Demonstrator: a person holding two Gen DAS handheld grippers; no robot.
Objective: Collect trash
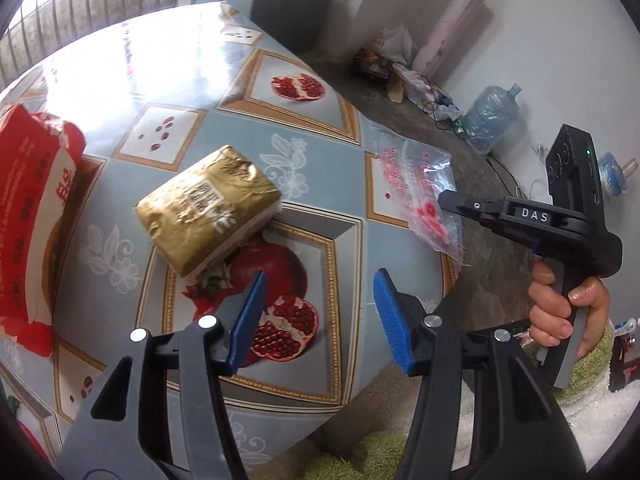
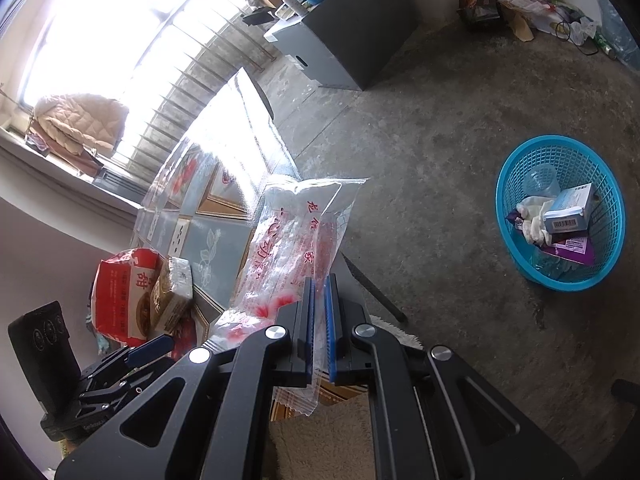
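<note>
My right gripper is shut on a clear plastic bag with red print and holds it above the table's edge; the bag also shows in the left wrist view, with the right gripper beside it. My left gripper is open and empty above the table. A gold packet lies on the table just beyond it. A red packet lies at the left. A blue basket with trash in it stands on the floor to the right.
The table has a pomegranate-pattern cloth. A grey cabinet with bottles stands by the window. Bags and a water jug lie along the wall. A green towel lies below the table's near edge.
</note>
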